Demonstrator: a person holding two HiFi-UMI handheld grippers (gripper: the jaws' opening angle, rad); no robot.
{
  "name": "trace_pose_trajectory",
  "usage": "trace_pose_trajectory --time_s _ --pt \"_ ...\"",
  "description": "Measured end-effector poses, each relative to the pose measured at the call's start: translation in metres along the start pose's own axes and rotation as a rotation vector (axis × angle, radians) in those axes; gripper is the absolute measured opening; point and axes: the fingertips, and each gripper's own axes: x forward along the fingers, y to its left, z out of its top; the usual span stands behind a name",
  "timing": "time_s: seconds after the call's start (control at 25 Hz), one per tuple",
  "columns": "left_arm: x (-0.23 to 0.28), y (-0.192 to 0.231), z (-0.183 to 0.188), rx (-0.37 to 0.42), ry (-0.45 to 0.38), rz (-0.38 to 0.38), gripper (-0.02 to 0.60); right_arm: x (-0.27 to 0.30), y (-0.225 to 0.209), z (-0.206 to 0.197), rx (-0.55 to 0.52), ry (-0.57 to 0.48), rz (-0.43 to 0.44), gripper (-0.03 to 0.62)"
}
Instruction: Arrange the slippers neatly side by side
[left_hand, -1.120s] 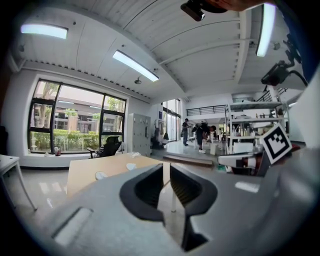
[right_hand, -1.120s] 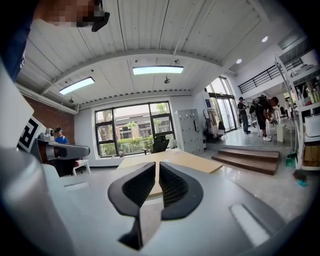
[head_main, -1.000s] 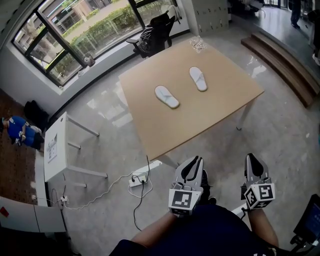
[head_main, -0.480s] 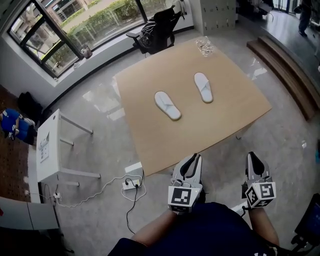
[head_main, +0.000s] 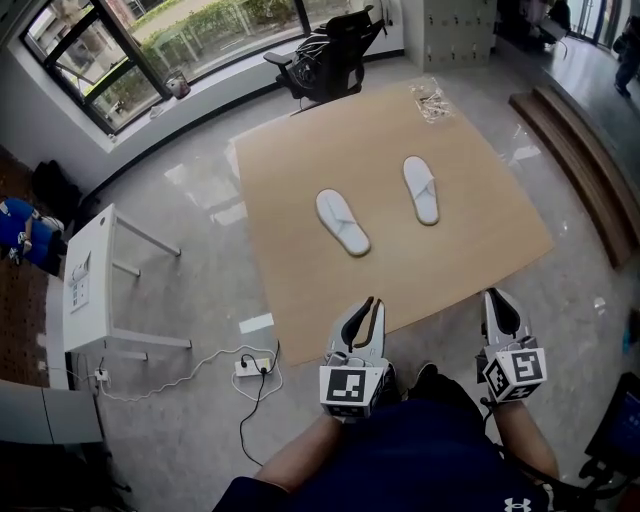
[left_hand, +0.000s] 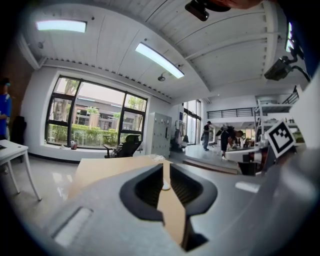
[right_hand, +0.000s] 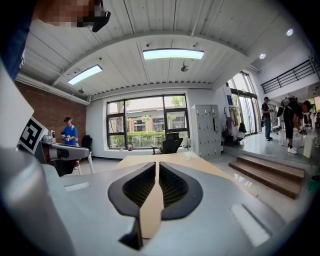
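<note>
I get bright, even daylight from the big black-framed windows (head_main: 190, 35), and it glares white off the glossy grey floor (head_main: 200, 185). The tan wooden table (head_main: 300, 270) is evenly lit, with only faint, soft shadows. Long white ceiling light strips (right_hand: 173, 53) glow overhead. The near grey shells of the left gripper (left_hand: 163, 169) and right gripper (right_hand: 156, 166) are out of focus. Straight lines bow in every view, and both gripper views go black at the corners.
</note>
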Motion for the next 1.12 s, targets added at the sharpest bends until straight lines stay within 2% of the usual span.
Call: trace_pose_trajectory --time_s 0.16,0.4,0.64,0.8,0.96,1.12 --pt "0.013 0.009 0.0 -0.004 0.013 0.053 0.041 0.031 -0.007 -0.003 -0.006 0.021 0.055 0.029" --pt "0.046 0.03 0.001 -0.039 0.037 0.225 0.041 0.095 -0.025 -0.004 0.013 0.044 0.179 0.029" --pt "0.109 0.055 -0.003 -0.08 0.051 0.365 0.041 0.182 -0.058 0.001 -0.011 0.074 0.308 0.029" --pt "0.129 0.071 -0.022 -0.063 0.074 0.414 0.041 0.218 -0.062 0.002 -0.026 0.103 0.364 0.029" --pt "0.15 0.091 -0.045 -0.042 0.142 0.465 0.045 0.253 -0.064 -0.009 -0.036 0.139 0.406 0.029" --pt "0.169 0.114 -0.071 -0.033 0.21 0.457 0.08 0.281 -0.06 -0.034 -0.046 0.218 0.429 0.051"
